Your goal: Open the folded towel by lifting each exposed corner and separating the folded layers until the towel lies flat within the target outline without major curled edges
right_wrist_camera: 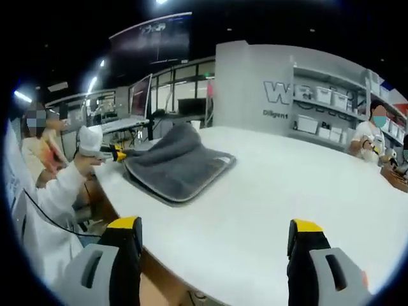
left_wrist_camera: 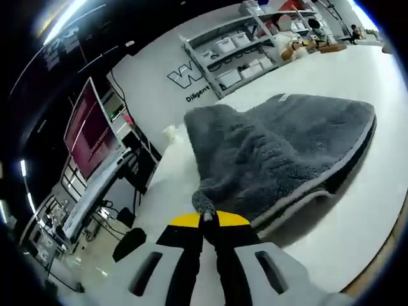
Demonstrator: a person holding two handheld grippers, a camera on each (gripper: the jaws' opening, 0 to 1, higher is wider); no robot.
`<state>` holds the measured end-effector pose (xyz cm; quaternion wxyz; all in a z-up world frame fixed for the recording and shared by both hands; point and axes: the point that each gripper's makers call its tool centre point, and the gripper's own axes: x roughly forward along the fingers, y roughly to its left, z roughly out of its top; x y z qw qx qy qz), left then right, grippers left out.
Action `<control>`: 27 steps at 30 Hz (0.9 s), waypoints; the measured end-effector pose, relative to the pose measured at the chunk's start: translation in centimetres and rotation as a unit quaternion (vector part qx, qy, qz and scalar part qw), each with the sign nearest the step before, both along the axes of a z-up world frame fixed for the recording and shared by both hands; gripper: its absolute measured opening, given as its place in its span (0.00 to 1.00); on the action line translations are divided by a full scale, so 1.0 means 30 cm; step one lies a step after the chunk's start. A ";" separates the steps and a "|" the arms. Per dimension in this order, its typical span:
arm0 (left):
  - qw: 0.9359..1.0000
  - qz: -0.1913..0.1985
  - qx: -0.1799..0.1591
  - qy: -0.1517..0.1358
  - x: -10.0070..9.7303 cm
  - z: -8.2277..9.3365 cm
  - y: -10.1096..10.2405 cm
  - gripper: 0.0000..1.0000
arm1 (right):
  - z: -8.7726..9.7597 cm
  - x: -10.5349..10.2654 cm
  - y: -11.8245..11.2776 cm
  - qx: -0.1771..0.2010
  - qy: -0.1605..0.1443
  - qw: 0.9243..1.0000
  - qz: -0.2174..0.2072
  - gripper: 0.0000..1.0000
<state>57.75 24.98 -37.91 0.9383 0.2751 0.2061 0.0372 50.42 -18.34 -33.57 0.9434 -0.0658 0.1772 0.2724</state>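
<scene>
The thick grey plush towel with a pale stitched border (left_wrist_camera: 287, 153) lies on the white tabletop (left_wrist_camera: 376, 210), near the table edge on the person's side. It is folded over on itself, at least two layers stacked, with the border of the lower layer peeking out beneath the upper one. So the unfolding has only just begun.

The left gripper (left_wrist_camera: 208, 220), black-jawed with yellow tips, has its jaws pressed together on one corner of the towel, a small tuft of grey pile pinched between them. The pinched corner is raised off the table and the cloth slopes up from it in a rumpled hump. In the right gripper view the same gripper (right_wrist_camera: 118, 153) is seen at the towel's (right_wrist_camera: 175, 166) near-left corner, held by a person in a white sleeve (right_wrist_camera: 60, 188).

The right gripper (right_wrist_camera: 213, 239) hangs well apart from the towel over bare tabletop (right_wrist_camera: 268, 210), its jaws spread wide with nothing between them.

No target outline can be made out on the table from either view. As a judgement, one corner is gripped and the first layer is starting to lift. Still left are peeling that layer fully back, opening any further fold, and smoothing the edges flat. The free gripper could probably help by holding down the lower layer.
</scene>
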 end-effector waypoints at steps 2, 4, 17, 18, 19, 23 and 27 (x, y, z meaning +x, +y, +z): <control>1.000 0.006 -0.013 0.003 -0.013 -0.005 0.015 0.06 | -0.001 0.003 -0.002 0.000 0.000 1.000 -0.001 0.94; 1.000 0.008 -0.023 0.002 -0.023 -0.005 0.024 0.07 | -0.003 0.004 -0.003 0.000 0.001 1.000 -0.002 0.94; 0.988 -0.012 -0.147 -0.042 -0.075 0.110 0.090 0.37 | -0.018 0.027 0.034 -0.011 -0.002 1.000 0.002 0.94; 0.986 -0.023 -0.160 -0.047 -0.079 0.122 0.081 0.39 | -0.017 0.033 0.042 -0.009 -0.003 1.000 0.003 0.94; 0.983 -0.033 -0.175 -0.050 -0.083 0.132 0.073 0.42 | -0.016 0.039 0.051 -0.006 -0.004 1.000 0.004 0.94; 0.972 -0.083 -0.211 -0.053 -0.099 0.157 0.034 0.59 | -0.006 0.066 0.109 0.013 -0.015 1.000 0.015 0.93; 0.965 -0.122 -0.231 -0.031 -0.115 0.150 0.002 0.72 | -0.006 0.083 0.169 0.017 -0.011 0.999 0.034 0.93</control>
